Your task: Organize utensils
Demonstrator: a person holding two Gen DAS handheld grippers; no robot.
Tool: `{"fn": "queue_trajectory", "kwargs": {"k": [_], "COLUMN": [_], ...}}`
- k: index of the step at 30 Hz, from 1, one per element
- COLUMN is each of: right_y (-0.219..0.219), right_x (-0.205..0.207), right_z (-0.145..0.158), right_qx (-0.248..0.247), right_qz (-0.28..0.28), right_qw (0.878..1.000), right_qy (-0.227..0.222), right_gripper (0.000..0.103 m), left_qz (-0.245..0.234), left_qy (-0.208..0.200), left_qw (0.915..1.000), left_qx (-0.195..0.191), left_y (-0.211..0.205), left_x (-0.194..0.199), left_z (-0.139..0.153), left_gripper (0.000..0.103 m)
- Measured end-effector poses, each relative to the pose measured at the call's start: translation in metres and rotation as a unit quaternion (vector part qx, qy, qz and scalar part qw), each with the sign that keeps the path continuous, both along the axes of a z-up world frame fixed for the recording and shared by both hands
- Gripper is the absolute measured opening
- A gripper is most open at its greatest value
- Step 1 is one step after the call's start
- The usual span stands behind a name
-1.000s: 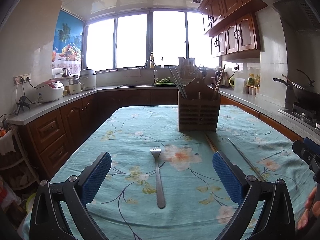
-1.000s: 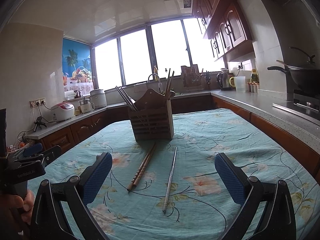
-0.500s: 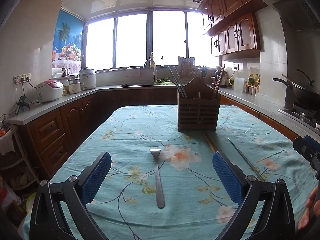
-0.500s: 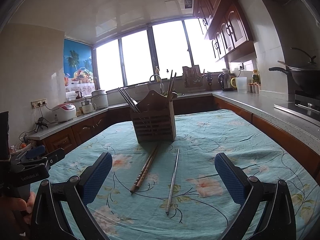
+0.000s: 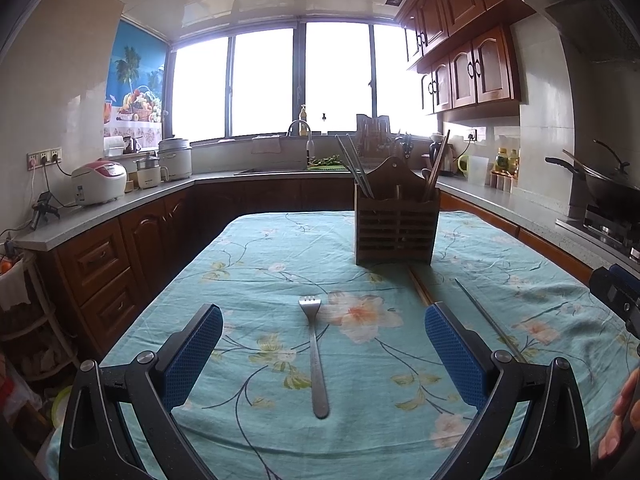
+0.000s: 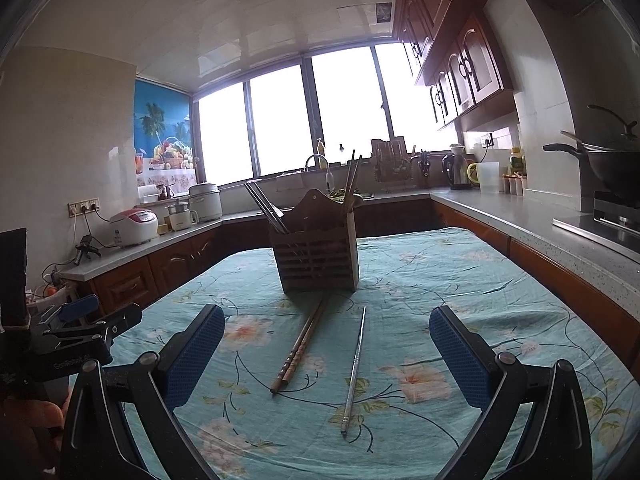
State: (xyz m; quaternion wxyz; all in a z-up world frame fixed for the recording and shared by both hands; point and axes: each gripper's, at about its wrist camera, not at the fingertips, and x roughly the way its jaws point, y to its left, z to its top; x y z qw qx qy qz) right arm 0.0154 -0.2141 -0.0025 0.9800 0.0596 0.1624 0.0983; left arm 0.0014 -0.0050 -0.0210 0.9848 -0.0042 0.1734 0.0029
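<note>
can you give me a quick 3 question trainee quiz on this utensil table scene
1. True or false: the fork already stands in the wooden holder.
2. Which lies between the fingers of the right tool on the tablecloth? A) a spoon B) wooden chopsticks and metal chopsticks C) a knife
3. Fill in: both the left tool and the right one are ____ and hold nothing.

Key: 1 false, it lies flat on the cloth in front of the holder. 2 B. 3 open.
</note>
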Motion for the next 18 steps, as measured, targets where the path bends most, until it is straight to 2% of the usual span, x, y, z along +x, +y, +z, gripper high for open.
{"fn": "queue_trajectory", "kwargs": {"k": [18], "right_y": [0.0006], "right_x": [0.0036], "right_z": [0.0017], "right_qx": [0.001], "right_qz": [0.005], "right_qw": [1.0], "right_qy": [0.002], "right_gripper": [0.103], "left_qz": [0.0], "left_qy": [0.004], "left_qw": [1.0], "left_qx": [-0.007], "left_y": [-0.0019], "left_x": [0.0018], "left_z": [0.0006], "left_gripper": [0.102]}}
